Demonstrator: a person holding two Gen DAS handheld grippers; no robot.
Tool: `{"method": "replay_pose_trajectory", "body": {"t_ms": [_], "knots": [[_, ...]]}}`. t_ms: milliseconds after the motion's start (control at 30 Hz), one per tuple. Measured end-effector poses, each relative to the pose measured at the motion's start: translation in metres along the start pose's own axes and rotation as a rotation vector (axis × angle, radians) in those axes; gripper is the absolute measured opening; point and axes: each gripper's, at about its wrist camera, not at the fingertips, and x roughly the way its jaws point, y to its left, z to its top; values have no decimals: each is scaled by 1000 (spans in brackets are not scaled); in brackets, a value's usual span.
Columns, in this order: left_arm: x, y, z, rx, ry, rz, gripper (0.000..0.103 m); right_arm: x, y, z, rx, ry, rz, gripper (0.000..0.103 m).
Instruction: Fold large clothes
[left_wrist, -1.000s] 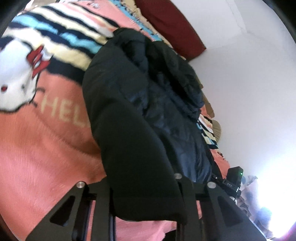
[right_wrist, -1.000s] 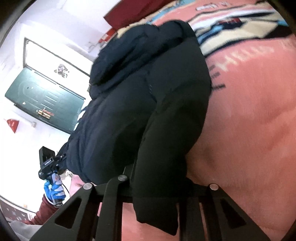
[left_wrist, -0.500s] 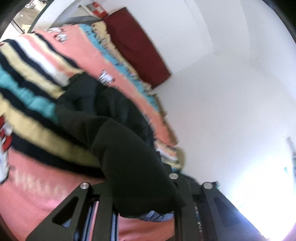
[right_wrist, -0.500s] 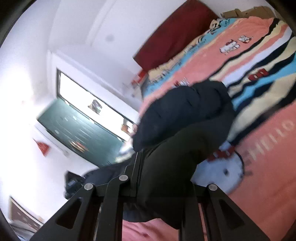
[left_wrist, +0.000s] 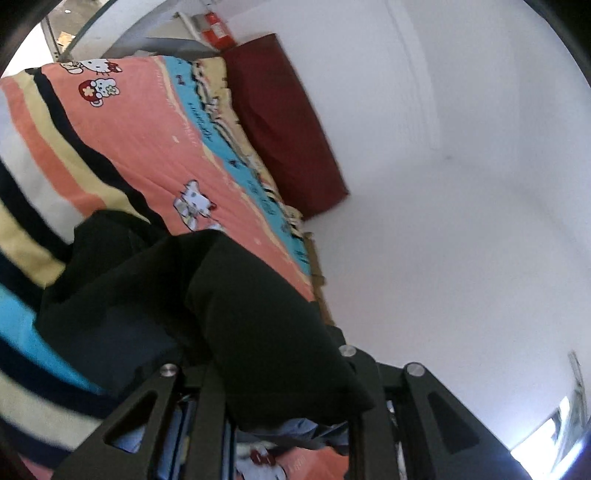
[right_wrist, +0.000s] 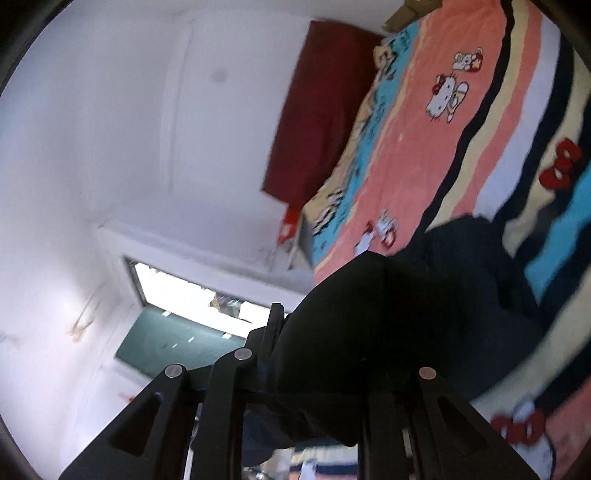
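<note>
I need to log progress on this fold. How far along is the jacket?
Done: both grippers have hold of the black jacket, the left gripper and the right gripper each shut on a dark edge. In hand: that edge is lifted towards the cameras while the rest of the jacket lies bunched on the Hello Kitty blanket. Left: no flat, finished fold shows yet.

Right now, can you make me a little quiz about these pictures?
1. True or false: the left hand-held gripper is pinching the black jacket.
2. What lies under the jacket? A) a wooden floor B) a striped cartoon-cat blanket C) a glass table
3. Fill in: the big cushion leaning on the white wall is dark ____.

Key: 1 true. 2 B. 3 red. The right hand-held gripper grips the jacket too.
</note>
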Motion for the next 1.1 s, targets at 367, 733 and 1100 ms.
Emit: {"method": "replay_pose_trajectory", "body": {"t_ms": [367,733,1100], "knots": [[152,91,57,-46,139,315,24,130,-63,56,51,14,-379,26],[173,129,69,-101,162,229,34,164,-98,71,76,46,-370,48],[129,80,95,-98,70,195,58,131,-66,77,17,18,-309,80]]}}
